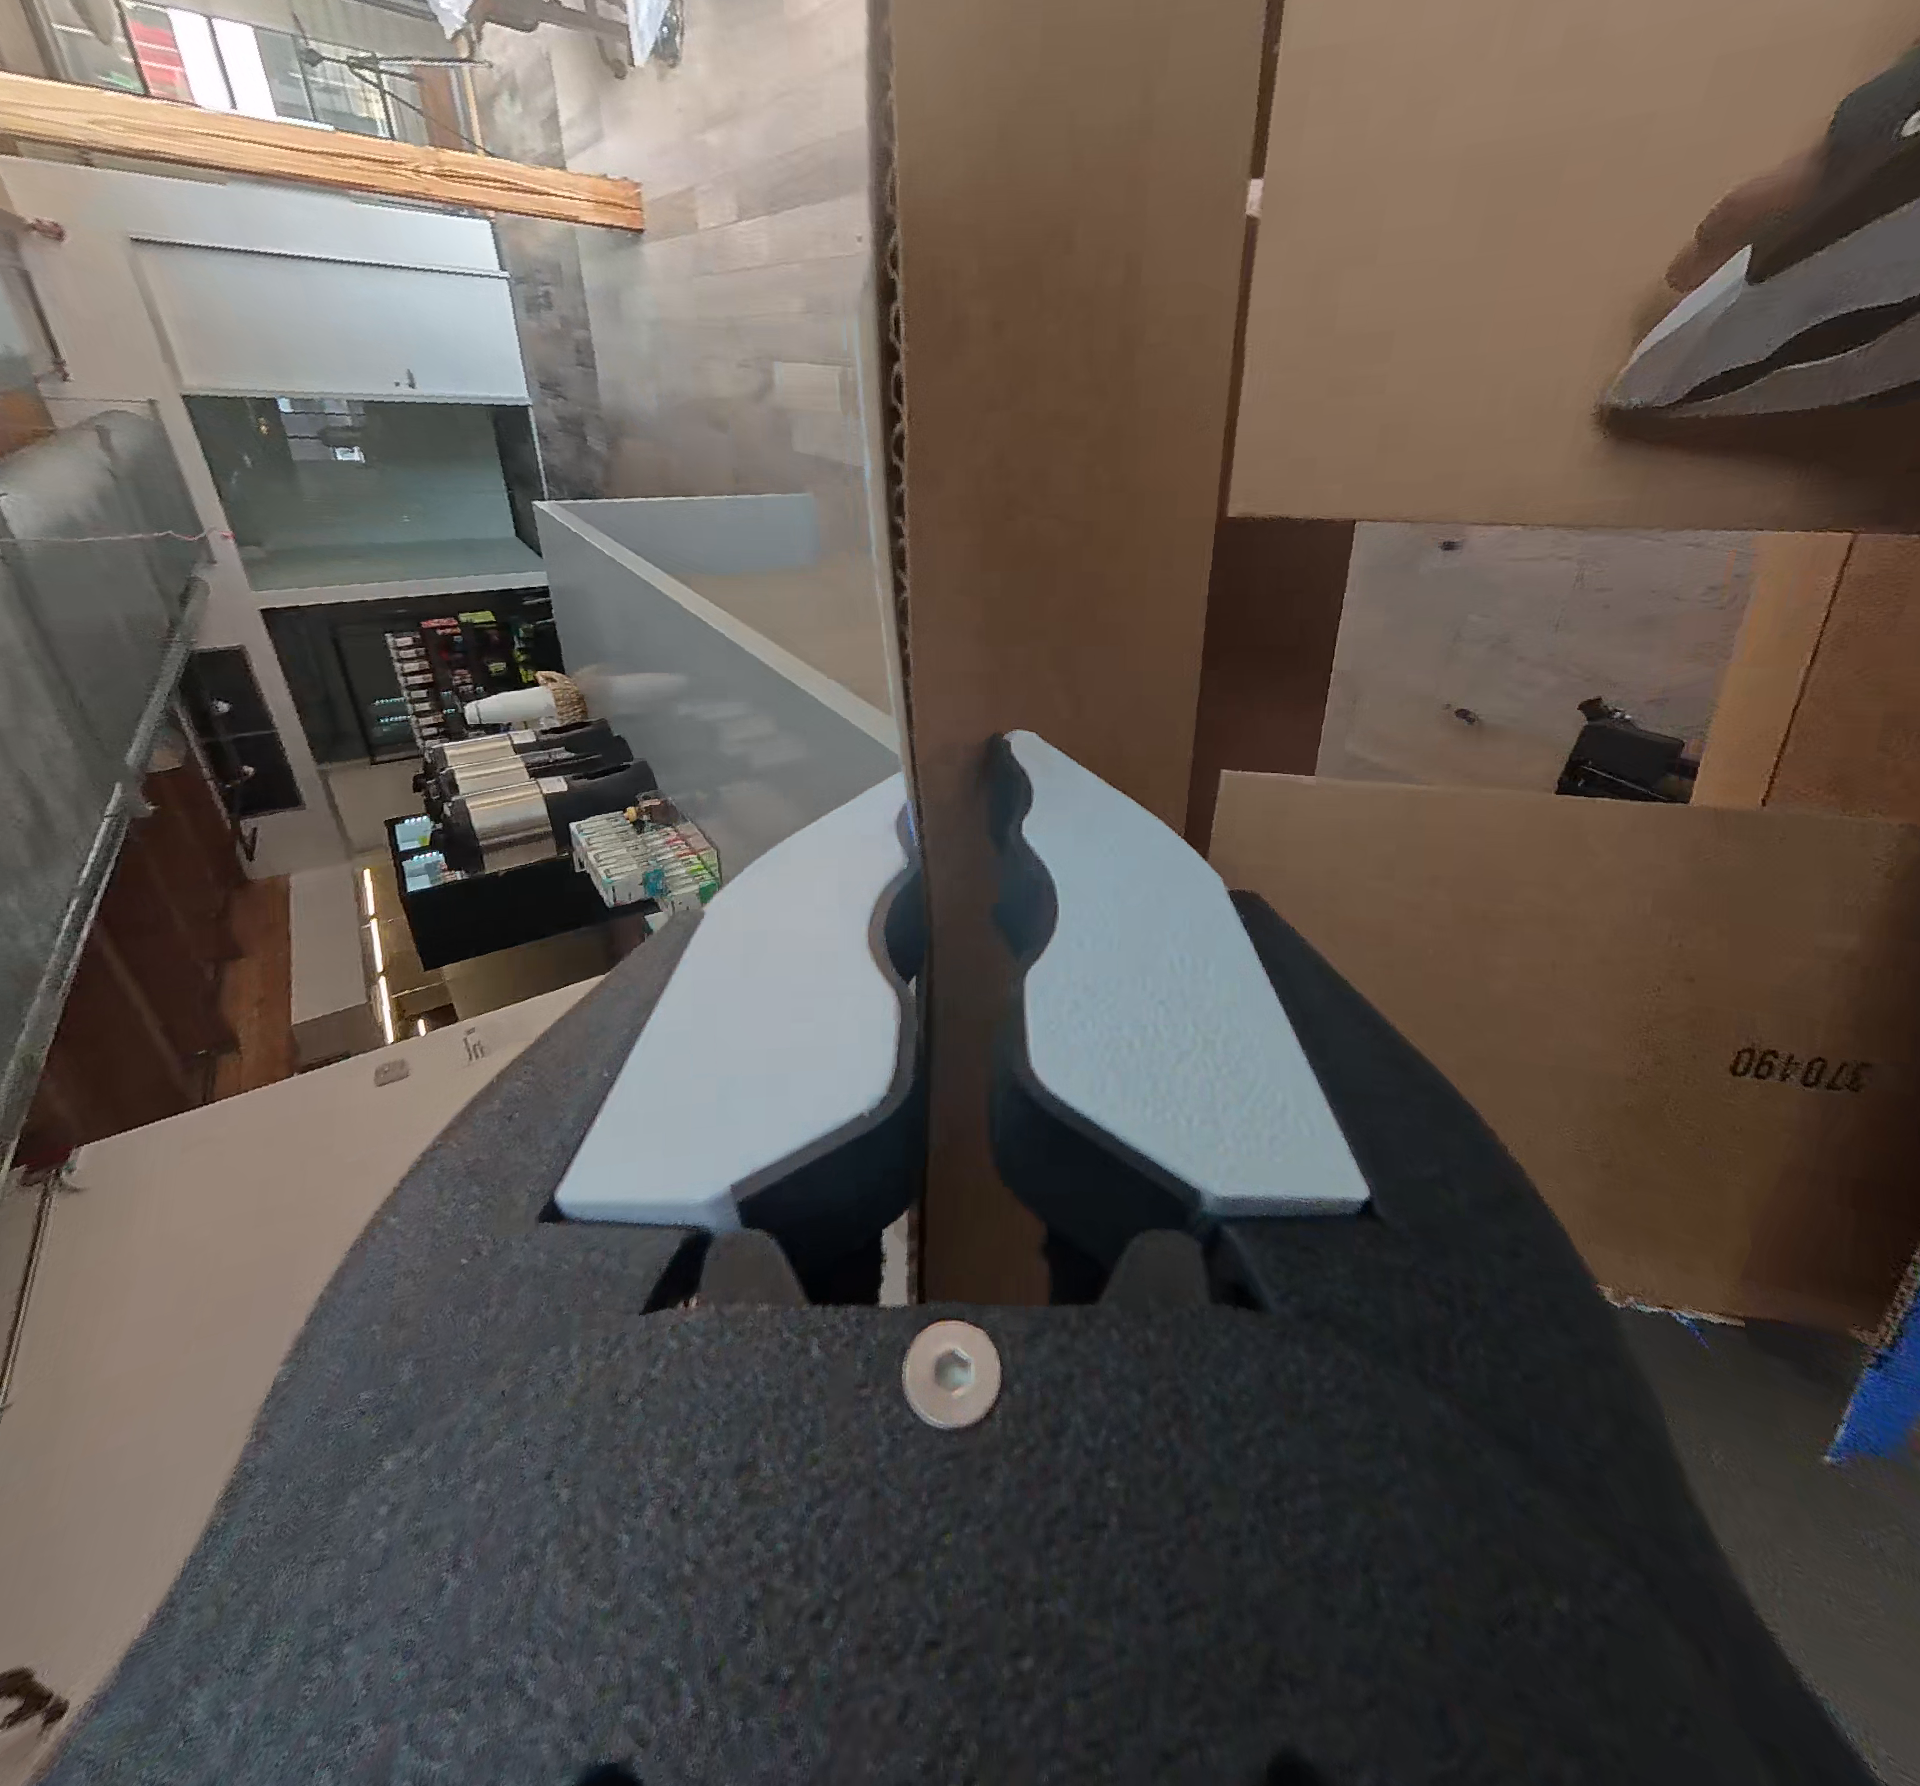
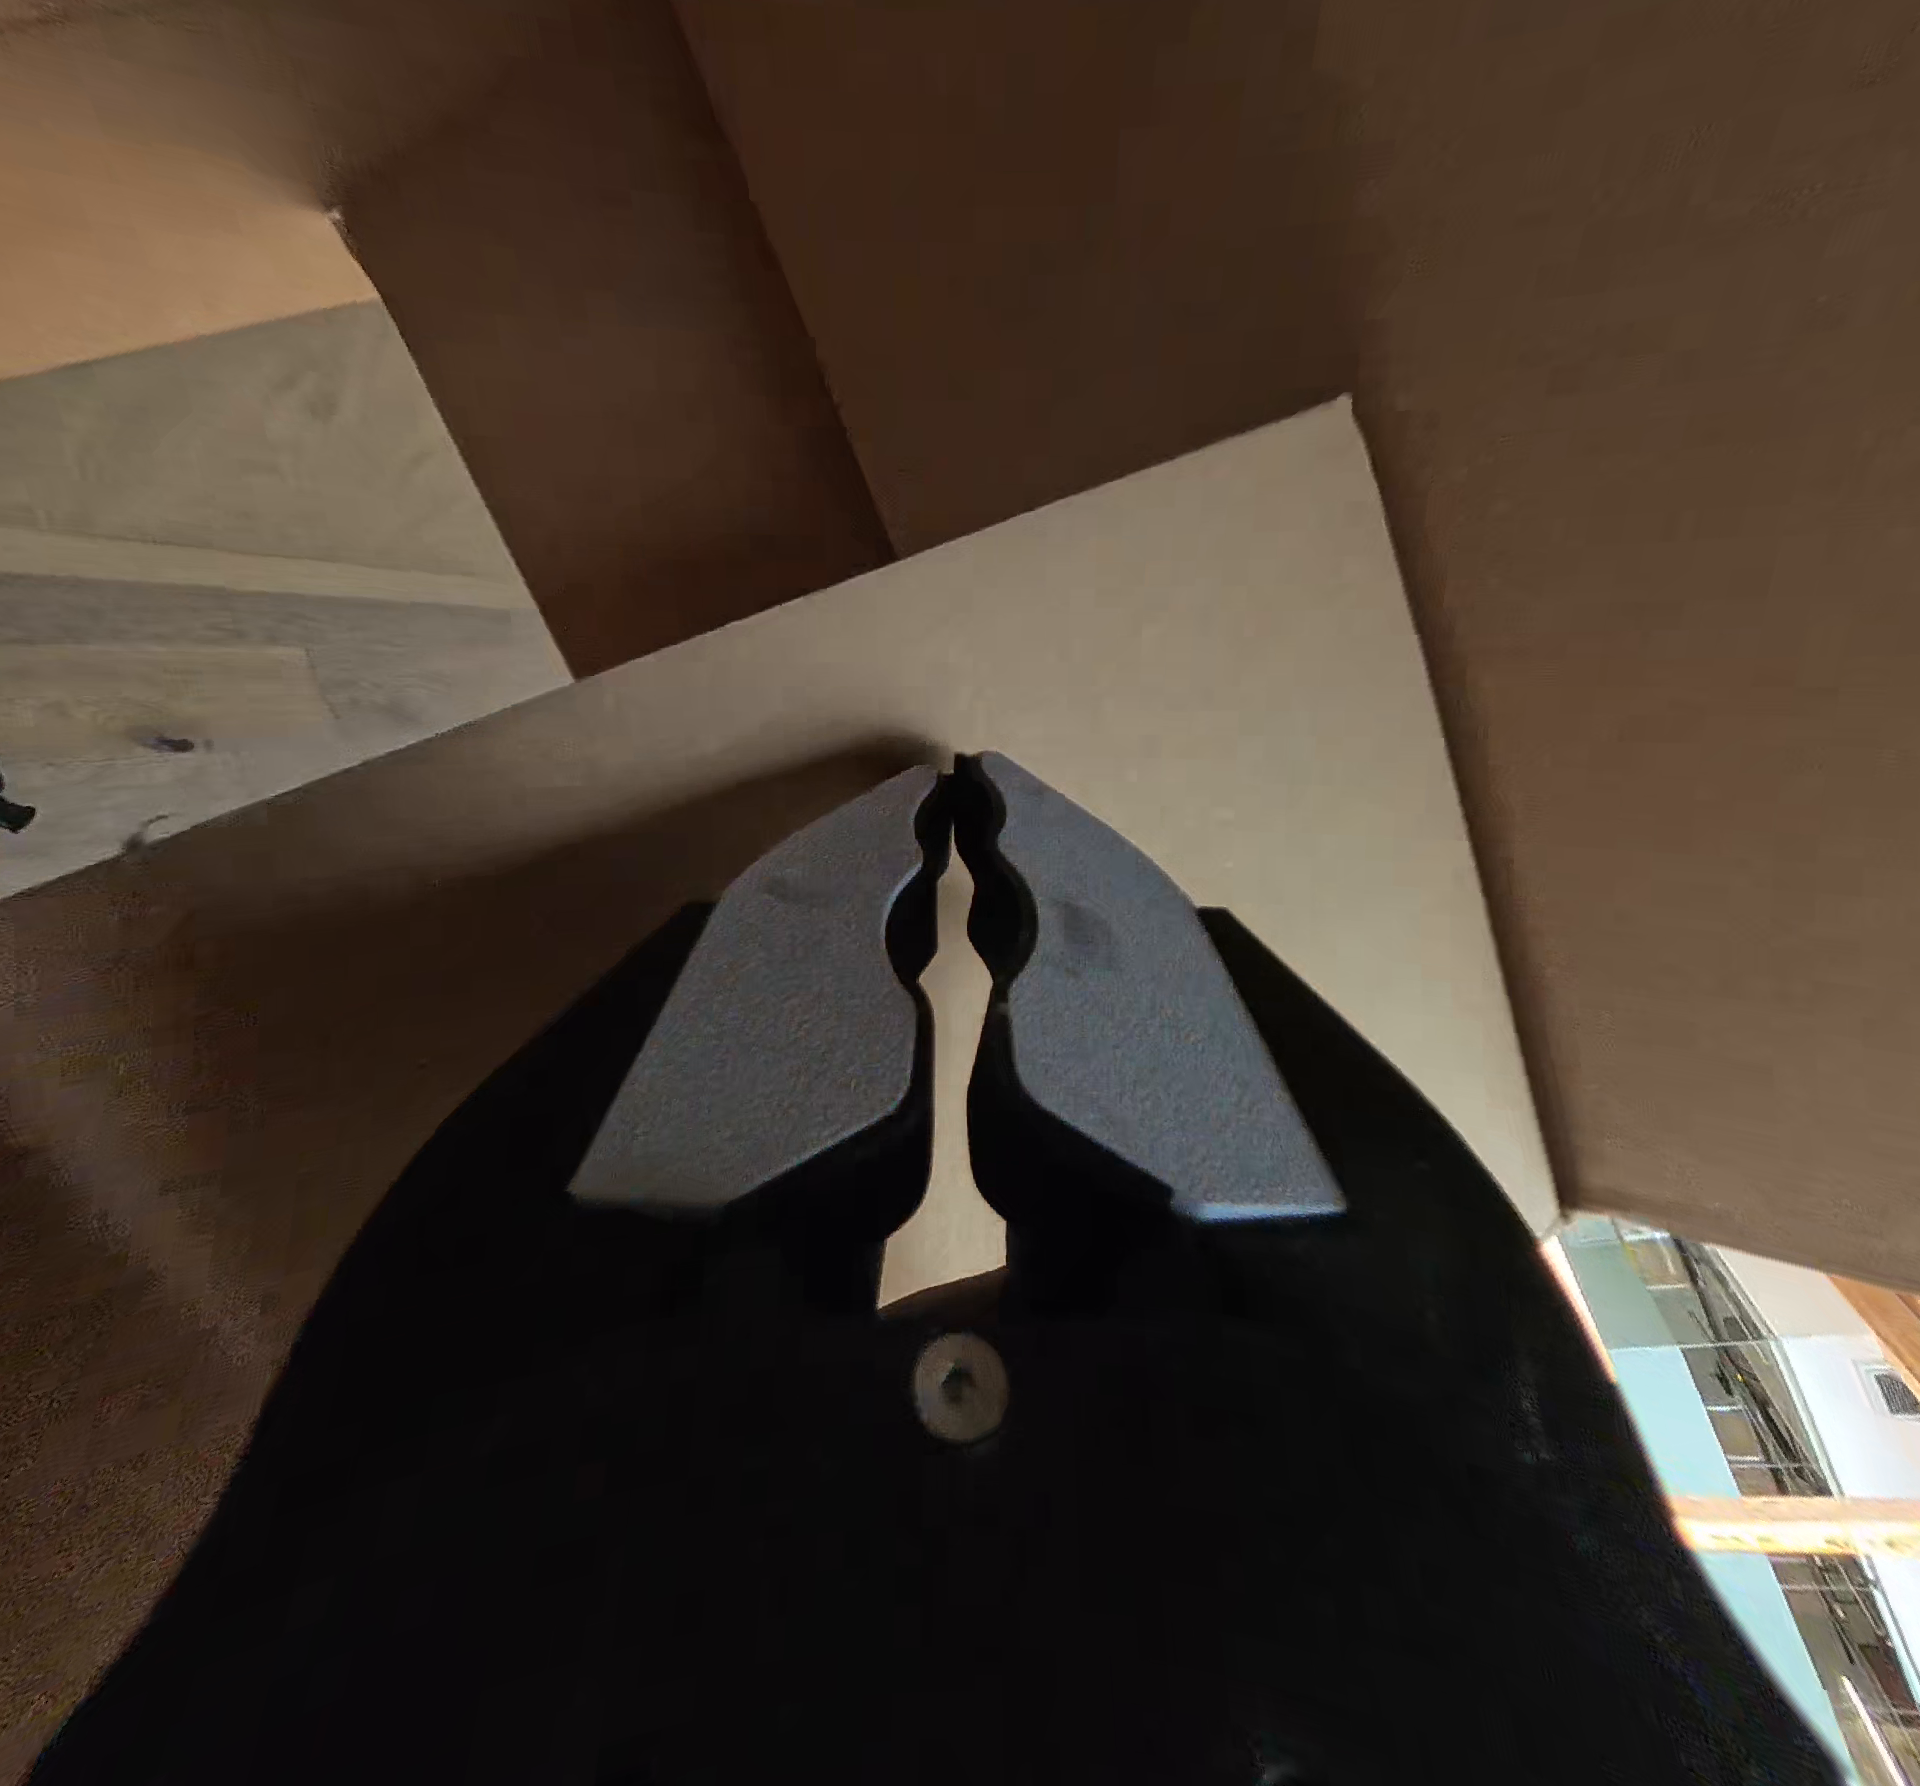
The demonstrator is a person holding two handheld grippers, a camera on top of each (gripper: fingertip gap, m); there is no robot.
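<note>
We are clamping our left gripper (image 1: 954, 780) on the corrugated edge of a brown cardboard flap (image 1: 1060, 386), one textured grey finger on each face. Open room is lying to its left, with a counter (image 1: 520, 843) far off. To the right, more flat cardboard panels (image 1: 1558, 1030) are crowding in, with pale wooden floor (image 1: 1538, 656) between them. Our right gripper (image 2: 951, 772) is sitting with its fingers together, tips against, or perhaps just short of, a pale cardboard panel (image 2: 1195, 656) inside the box; darker walls (image 2: 1662, 593) are closing around it.
</note>
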